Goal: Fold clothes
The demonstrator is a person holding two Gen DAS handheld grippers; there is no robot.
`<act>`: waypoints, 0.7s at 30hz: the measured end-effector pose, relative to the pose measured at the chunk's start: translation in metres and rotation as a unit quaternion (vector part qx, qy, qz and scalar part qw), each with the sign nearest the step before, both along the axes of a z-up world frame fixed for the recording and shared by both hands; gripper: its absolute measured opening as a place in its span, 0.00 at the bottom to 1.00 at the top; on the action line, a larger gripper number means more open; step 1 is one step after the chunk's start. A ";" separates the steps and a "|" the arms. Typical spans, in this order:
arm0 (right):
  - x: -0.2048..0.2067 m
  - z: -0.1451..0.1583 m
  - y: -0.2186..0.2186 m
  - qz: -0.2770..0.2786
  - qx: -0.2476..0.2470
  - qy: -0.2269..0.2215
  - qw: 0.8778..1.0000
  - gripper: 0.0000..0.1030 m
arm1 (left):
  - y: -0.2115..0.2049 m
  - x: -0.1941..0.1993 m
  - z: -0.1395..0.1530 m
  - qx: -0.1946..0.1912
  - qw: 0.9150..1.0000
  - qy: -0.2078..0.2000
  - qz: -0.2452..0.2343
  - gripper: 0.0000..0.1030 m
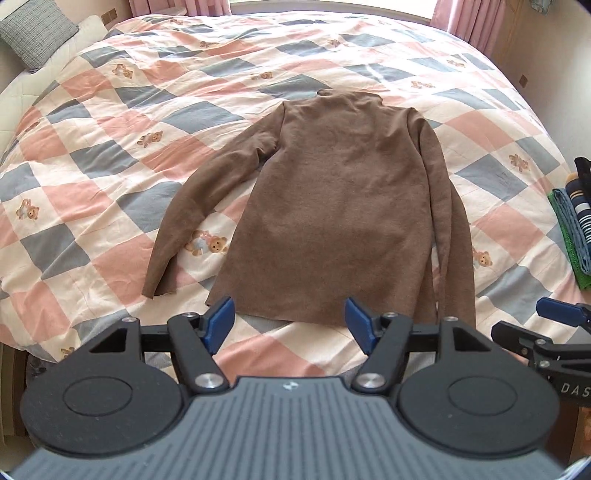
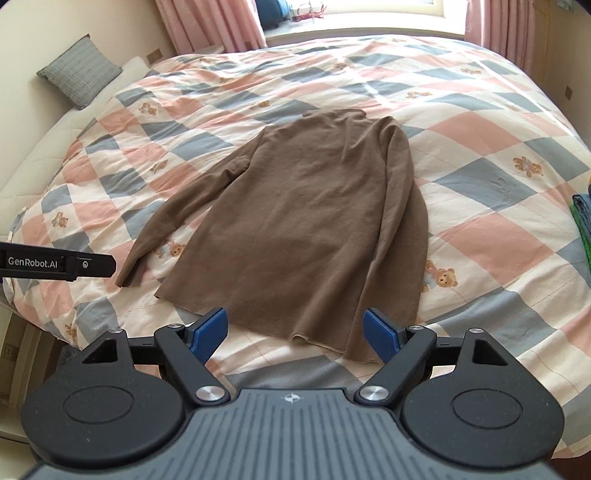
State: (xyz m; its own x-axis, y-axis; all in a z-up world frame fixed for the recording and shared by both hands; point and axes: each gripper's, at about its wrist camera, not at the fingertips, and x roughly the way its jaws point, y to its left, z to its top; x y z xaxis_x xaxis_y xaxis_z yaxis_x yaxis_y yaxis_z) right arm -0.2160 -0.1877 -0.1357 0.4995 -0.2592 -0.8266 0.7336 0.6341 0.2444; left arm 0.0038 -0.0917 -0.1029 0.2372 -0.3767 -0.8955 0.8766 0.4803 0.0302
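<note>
A brown long-sleeved top (image 1: 332, 206) (image 2: 303, 221) lies flat on the bed, collar at the far end, hem toward me. Its left sleeve angles outward; the right sleeve lies straight along the body. My left gripper (image 1: 290, 326) hovers open just short of the hem, nothing between its blue pads. My right gripper (image 2: 295, 334) is open too, above the hem's right part, and empty. One blue finger of the right gripper (image 1: 554, 308) shows at the right edge of the left wrist view. A black part of the left gripper (image 2: 55, 264) shows at the left edge of the right wrist view.
The bed carries a pink, grey and cream checked quilt (image 1: 129, 122) (image 2: 498, 155) with bear prints. A grey cushion (image 1: 35, 26) (image 2: 79, 70) sits at the far left. Folded clothes, green, blue and striped (image 1: 574, 229) (image 2: 583, 225), lie at the bed's right edge. Pink curtains (image 2: 218, 22) hang behind.
</note>
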 end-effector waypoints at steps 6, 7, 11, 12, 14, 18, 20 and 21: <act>0.017 -0.005 0.002 -0.003 0.007 0.013 1.000 0.81 | 0.004 0.019 -0.012 -0.001 1.000 0.002 -0.011 0.63; 0.022 -0.008 0.002 -0.002 0.009 0.018 1.000 0.81 | 0.009 0.026 -0.020 -0.004 1.000 0.006 -0.013 0.63; 0.047 -0.020 0.000 -0.007 0.030 0.039 0.999 0.81 | 0.034 0.079 -0.055 -0.020 0.998 0.059 0.008 0.50; 0.055 -0.023 0.000 -0.009 0.036 0.044 0.998 0.81 | 0.042 0.100 -0.066 -0.022 0.996 0.082 0.027 0.43; 0.075 -0.029 -0.001 -0.010 0.047 0.055 0.997 0.81 | 0.055 0.138 -0.085 -0.021 0.994 0.092 0.063 0.41; 0.115 -0.044 -0.003 -0.009 0.068 0.076 0.995 0.81 | 0.066 0.200 -0.122 0.007 0.995 0.052 0.080 0.51; 0.134 -0.050 -0.003 -0.010 0.074 0.086 0.993 0.81 | 0.056 0.214 -0.143 0.036 0.998 0.040 0.042 0.56; 0.142 -0.051 -0.004 -0.014 0.077 0.091 0.993 0.81 | 0.051 0.220 -0.154 0.044 0.998 0.045 0.029 0.58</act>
State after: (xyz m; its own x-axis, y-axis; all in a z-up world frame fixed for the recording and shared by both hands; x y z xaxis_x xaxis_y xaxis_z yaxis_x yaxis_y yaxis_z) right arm -0.0739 -0.1913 -0.1867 0.3326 -0.1353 -0.9333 0.7912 0.5785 0.1981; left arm 0.2233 -0.0411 -0.2565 0.1737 -0.2834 -0.9431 0.8485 0.5292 -0.0028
